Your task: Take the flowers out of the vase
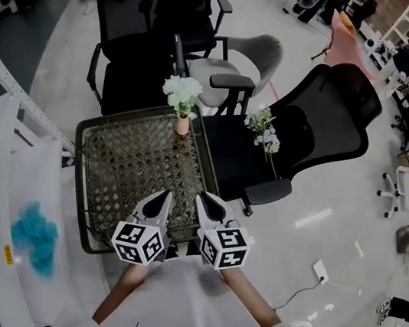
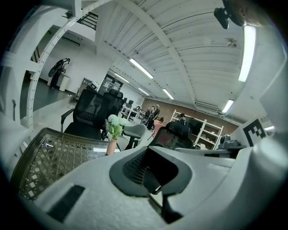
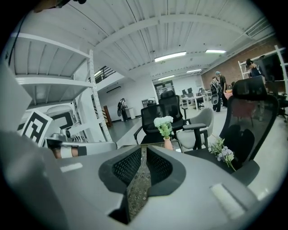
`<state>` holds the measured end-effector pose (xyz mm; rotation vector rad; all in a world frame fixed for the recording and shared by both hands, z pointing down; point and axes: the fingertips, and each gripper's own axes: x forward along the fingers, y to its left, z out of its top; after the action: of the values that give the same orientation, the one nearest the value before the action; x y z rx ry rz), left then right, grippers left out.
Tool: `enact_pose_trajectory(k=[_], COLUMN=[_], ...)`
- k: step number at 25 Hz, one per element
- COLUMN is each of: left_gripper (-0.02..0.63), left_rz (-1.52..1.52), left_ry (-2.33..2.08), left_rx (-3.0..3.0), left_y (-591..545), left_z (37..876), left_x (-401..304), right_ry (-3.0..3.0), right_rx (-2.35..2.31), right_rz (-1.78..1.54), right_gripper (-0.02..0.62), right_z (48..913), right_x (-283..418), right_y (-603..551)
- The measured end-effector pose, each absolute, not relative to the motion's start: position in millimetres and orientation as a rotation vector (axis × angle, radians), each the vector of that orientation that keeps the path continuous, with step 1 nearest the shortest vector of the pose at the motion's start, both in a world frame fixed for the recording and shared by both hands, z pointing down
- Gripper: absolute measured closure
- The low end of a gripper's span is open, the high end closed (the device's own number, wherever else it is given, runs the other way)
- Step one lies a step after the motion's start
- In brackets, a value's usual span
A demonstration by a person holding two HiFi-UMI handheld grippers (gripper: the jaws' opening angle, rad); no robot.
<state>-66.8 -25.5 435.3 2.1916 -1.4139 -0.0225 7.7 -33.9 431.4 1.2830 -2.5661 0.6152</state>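
A bunch of white and pale green flowers [image 1: 181,91] is seen standing upright in a small pinkish vase [image 1: 182,125]. The vase is set at the far edge of a dark woven-lattice table [image 1: 108,182], near its far right corner. A second bunch of flowers [image 1: 265,133], white and lilac, is found lying on the seat of a black office chair [image 1: 328,117] just to the right of the table, well apart from the vase. A grey chair [image 1: 246,53] and further black chairs [image 1: 146,25] are placed behind the table.

The two grippers are held side by side over the near edge of the table, both pointed toward the vase and well short of it. The left gripper [image 1: 163,197] is shown with its jaws brought together, and nothing is gripped between them. The right gripper [image 1: 204,200] is kept almost closed: only a thin slit is left between its jaws, through which the lattice of the table top can be seen, and nothing is held there either. In the right gripper view the vase is seen straight ahead above the jaws, with the loose bunch on the chair seat off to the right. In the left gripper view the vase is seen ahead and to the left.
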Motion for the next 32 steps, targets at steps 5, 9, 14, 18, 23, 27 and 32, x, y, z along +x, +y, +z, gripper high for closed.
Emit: enact_pose_trajectory(k=[5, 9, 14, 18, 23, 27, 32], left_gripper=[0.604, 0.605, 0.604, 0.605, 0.606, 0.605, 0.604], left_rz=[-0.032, -0.064, -0.048, -0.049, -0.015, -0.010, -0.037], left_ry=[-1.461, -1.467, -1.484, -1.497, -1.495, -1.492, -1.508], left_rx=[2.197, 2.141, 2.114, 2.097, 2.107, 2.092, 2.068], left_y=[-51.8, -67.2, -74.9, -87.7, -98.7, -106.7, -111.5], left_z=[430.7, 428.9, 428.9, 437.3, 441.2, 446.6, 451.4], left_x=[-62.2, -61.4, -65.5, -63.5, -64.3, -68.6, -71.1], right_ry=[-2.596, -2.609, -2.604, -2.598, -2.594, -2.587, -2.582], right_rx=[1.242, 1.220, 1.196, 1.180, 1.153, 1.133, 1.087], right_rz=[0.599, 0.575, 0.578, 0.566, 0.576, 0.581, 0.587], right_gripper=[0.557, 0.552, 0.545, 0.536, 0.523, 0.519, 0.514], right_z=[432.2, 427.0, 430.7, 436.4, 444.1, 450.8, 463.1], right_x=[8.4, 9.3, 9.6, 14.3, 6.9, -3.1, -10.1], right_y=[-62.2, -85.0, -103.8, -120.8, -135.0, -147.6, -156.2])
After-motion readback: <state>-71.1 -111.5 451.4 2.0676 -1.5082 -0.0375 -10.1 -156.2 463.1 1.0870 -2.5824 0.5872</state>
